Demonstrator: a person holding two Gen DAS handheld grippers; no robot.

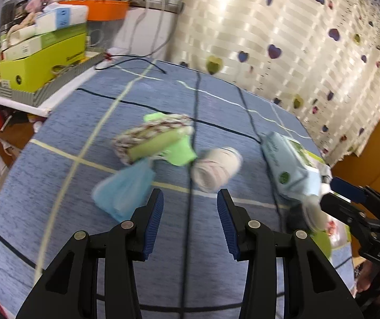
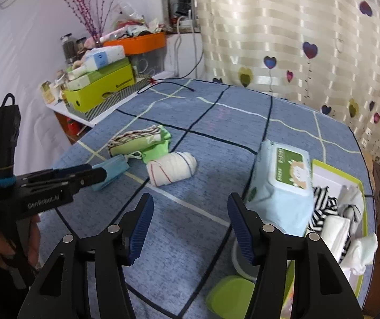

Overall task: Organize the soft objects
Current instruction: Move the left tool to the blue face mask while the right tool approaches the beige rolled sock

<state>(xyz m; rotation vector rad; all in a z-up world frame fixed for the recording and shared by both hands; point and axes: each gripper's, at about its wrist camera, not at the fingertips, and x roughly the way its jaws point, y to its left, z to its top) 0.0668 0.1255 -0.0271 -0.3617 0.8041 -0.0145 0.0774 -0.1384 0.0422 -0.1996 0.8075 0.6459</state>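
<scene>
The left gripper and right gripper are both standing open and empty over the blue grid-lined woven tablecloth. The cream, red-striped rolled knit sock is lying mid-table, its long axis running left-right, beside the light-blue folded cloth and green folded fabric bundle. The soft pale-blue wet-wipe pack is resting at the right.

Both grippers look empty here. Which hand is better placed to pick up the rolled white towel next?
Left, probably. The left gripper is open with the rolled white towel just beyond its fingertips. The right gripper, also open, sits nearer the wipes pack.
</scene>
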